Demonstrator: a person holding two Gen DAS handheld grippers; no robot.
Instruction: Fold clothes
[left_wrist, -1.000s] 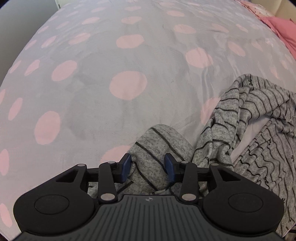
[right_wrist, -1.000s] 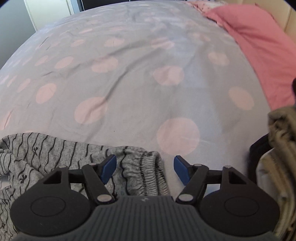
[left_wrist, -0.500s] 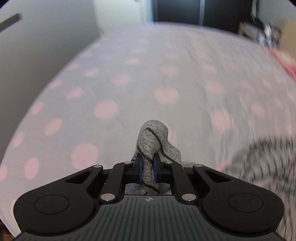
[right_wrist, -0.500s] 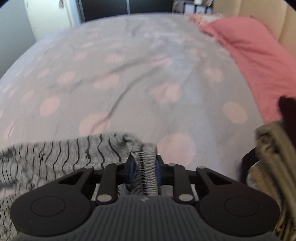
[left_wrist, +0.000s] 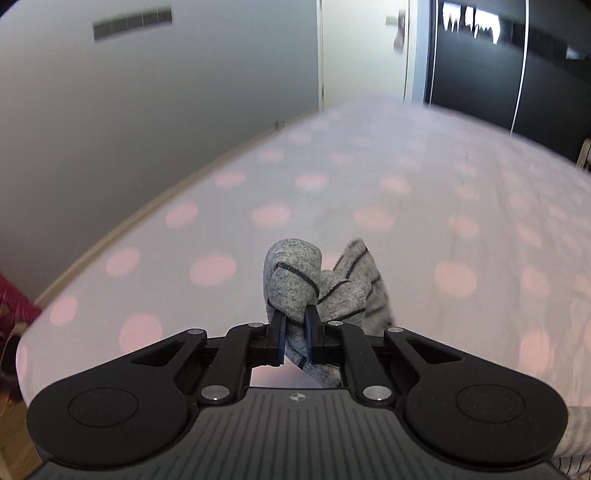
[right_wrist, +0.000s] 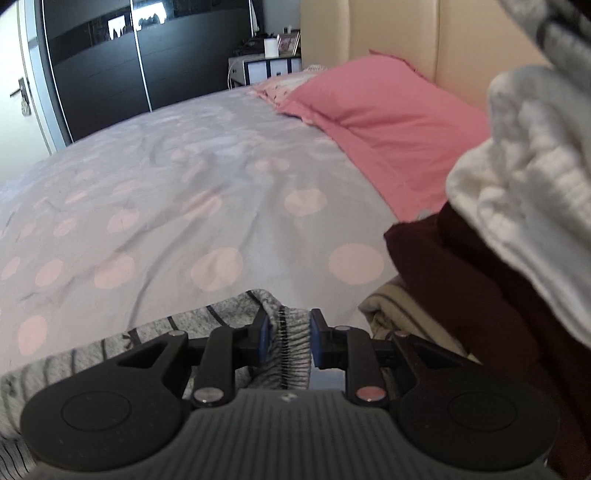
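Two hand-held grippers lift one grey striped garment (left_wrist: 334, 291) above a bed (right_wrist: 155, 206) with a pink-dotted cover. At lower centre of the left view, the left gripper (left_wrist: 295, 334) has its fingers clenched on a bunched fold. The right gripper (right_wrist: 286, 341) pinches the ribbed elastic waistband, the cloth trailing toward the lower left of that frame, so its long axis likely spans the two grips. Both point downward. A heap of other clothes (right_wrist: 498, 240) sits at right.

Your left gripper (left_wrist: 295, 330) has its jaws clamped tight on grey striped cloth (left_wrist: 295, 284); your right gripper (right_wrist: 286, 338) pinches the ribbed waistband (right_wrist: 290, 347), both angled downward.
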